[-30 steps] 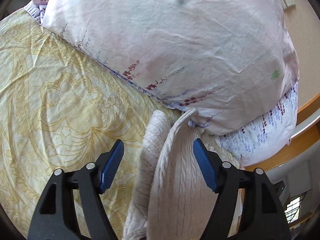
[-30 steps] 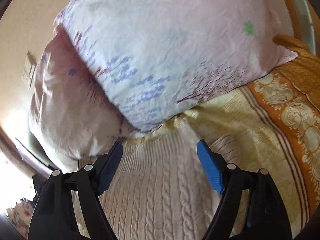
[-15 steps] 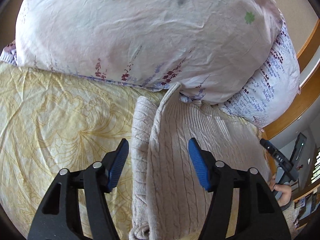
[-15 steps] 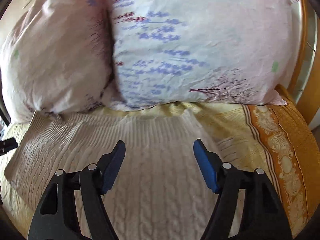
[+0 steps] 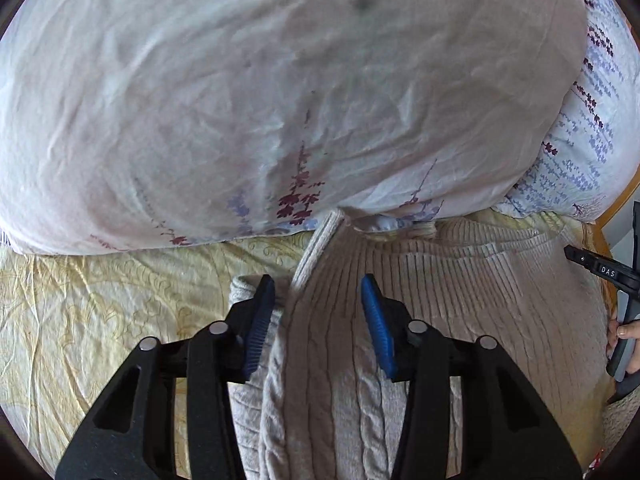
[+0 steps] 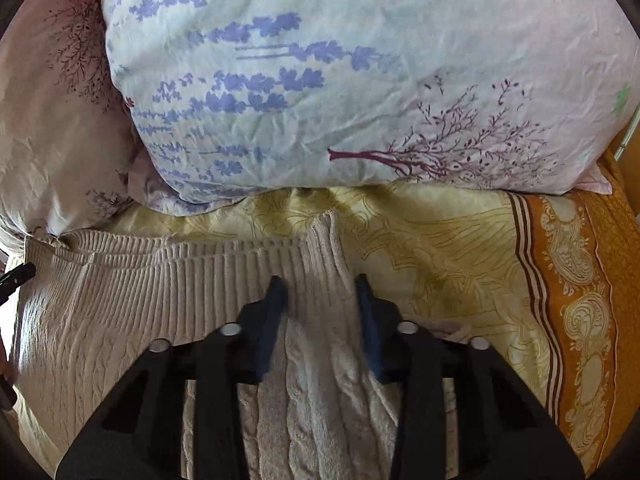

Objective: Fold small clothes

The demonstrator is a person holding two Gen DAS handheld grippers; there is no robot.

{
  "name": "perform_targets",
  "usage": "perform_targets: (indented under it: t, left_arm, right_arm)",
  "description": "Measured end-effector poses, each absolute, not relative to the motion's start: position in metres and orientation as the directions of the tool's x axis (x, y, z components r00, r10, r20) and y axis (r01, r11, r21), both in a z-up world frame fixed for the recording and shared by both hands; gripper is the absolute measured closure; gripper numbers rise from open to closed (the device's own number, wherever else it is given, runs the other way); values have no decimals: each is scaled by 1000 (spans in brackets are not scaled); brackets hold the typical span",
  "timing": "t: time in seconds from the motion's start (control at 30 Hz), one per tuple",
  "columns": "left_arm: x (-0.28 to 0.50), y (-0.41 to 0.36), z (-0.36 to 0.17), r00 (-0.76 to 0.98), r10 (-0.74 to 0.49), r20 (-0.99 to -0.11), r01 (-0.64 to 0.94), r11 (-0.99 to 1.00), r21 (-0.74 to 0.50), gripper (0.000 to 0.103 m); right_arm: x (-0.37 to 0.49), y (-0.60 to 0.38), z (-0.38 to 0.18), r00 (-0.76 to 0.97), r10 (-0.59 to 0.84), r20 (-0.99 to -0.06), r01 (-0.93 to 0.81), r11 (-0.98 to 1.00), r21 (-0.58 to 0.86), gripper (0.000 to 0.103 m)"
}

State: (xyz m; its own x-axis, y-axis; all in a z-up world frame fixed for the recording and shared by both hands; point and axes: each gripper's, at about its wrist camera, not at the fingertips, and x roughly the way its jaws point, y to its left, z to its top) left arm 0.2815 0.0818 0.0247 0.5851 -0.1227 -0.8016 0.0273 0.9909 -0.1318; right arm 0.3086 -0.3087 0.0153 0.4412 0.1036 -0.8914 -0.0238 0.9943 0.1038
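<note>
A cream cable-knit sweater (image 5: 460, 292) lies on the bed with its ribbed hem toward the pillows. My left gripper (image 5: 318, 306) is low over the sweater's left hem corner, which rises as a ridge between its blue fingers (image 5: 262, 320); the jaws are part closed around the knit. My right gripper (image 6: 320, 300) is low over the right hem corner of the sweater (image 6: 140, 300), which also stands up as a ridge between its fingers (image 6: 366, 320), jaws part closed and blurred by motion.
Two floral pillows (image 5: 280, 100) (image 6: 360, 80) press against the sweater's far edge. The yellow patterned bedspread (image 5: 100, 308) lies around it, with an orange border (image 6: 580, 300) at the right. A wooden bed frame edge (image 5: 624, 196) is at far right.
Both grippers have moved forward and down onto the sweater's hem corners. Their jaws have narrowed from wide open, and the knit is bunched up between the fingers.
</note>
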Motion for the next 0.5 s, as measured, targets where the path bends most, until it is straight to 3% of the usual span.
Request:
perform_targets:
  t: [0.03, 0.2, 0.23, 0.27, 0.3, 0.33, 0.37, 0.43, 0.5]
  left_arm:
    - [285, 80, 22, 575, -119, -809, 26, 991, -128, 97]
    - [283, 96, 16, 582, -138, -802, -65, 975, -214, 95]
    - [279, 101, 18, 590, -159, -792, -65, 968, -242, 89]
    - [273, 105, 23, 600, -186, -778, -59, 960, -275, 83]
    - [263, 109, 29, 614, -220, -758, -48, 948, -314, 57]
    - [250, 115, 36, 641, -245, -728, -38, 937, -348, 32]
    - [237, 122, 43, 675, -265, -688, -24, 925, -380, 28]
    - [217, 134, 51, 688, -326, -648, 21, 902, -431, 26]
    - [207, 143, 48, 653, -356, -668, 23, 892, -452, 27]
  right_arm:
    - [308, -313, 17, 454, 94, -886, 1, 994, 106, 96]
    - [304, -333, 16, 450, 91, -888, 106, 982, 155, 93]
    - [301, -332, 20, 459, 85, -885, 108, 983, 150, 91]
    - [298, -331, 24, 470, 82, -879, 116, 981, 154, 79]
    - [290, -333, 33, 489, 78, -869, 125, 979, 159, 56]
    - [281, -332, 43, 522, 85, -849, 122, 978, 172, 44]
    - [272, -327, 54, 556, 99, -825, 103, 977, 187, 30]
    - [255, -314, 69, 592, 149, -792, 38, 977, 212, 28]
    - [241, -295, 74, 580, 220, -784, -36, 969, 246, 22]
